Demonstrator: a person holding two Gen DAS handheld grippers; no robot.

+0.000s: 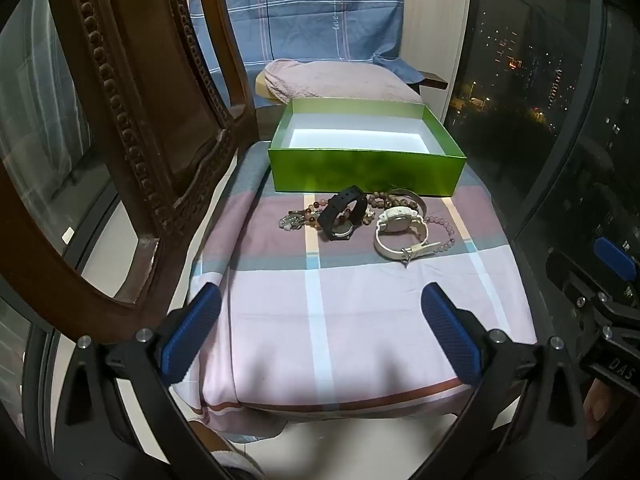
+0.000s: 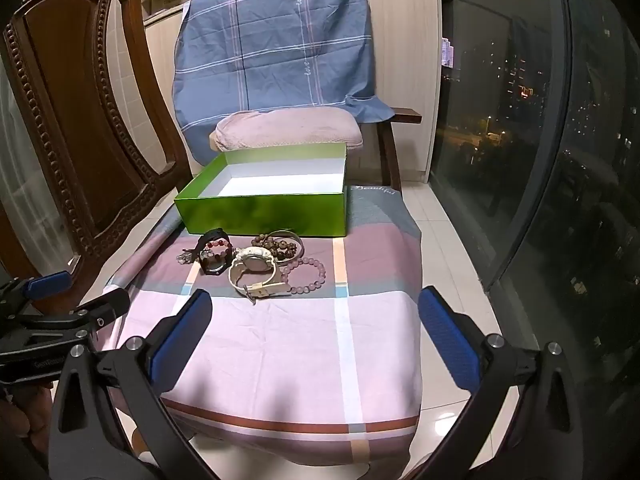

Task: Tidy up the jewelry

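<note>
Hovering wide open and empty, the left gripper (image 1: pixel 320 332) faces a black watch (image 1: pixel 343 216) and white watch (image 1: pixel 400 228) before the green box (image 1: pixel 366 170). Right view: right gripper (image 2: pixel 316 332) equally spread, empty; pink bead bracelet (image 2: pixel 306 276) beside the white watch on the plaid cloth (image 2: pixel 280 360).

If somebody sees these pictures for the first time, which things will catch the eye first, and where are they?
First comes the shiny green cardboard box, open and empty, at the far end of the pink checked cloth. Just in front of it lies a small heap of jewelry: a white wristwatch, a black wristwatch to its left, and a pale pink bead bracelet to its right.
</note>
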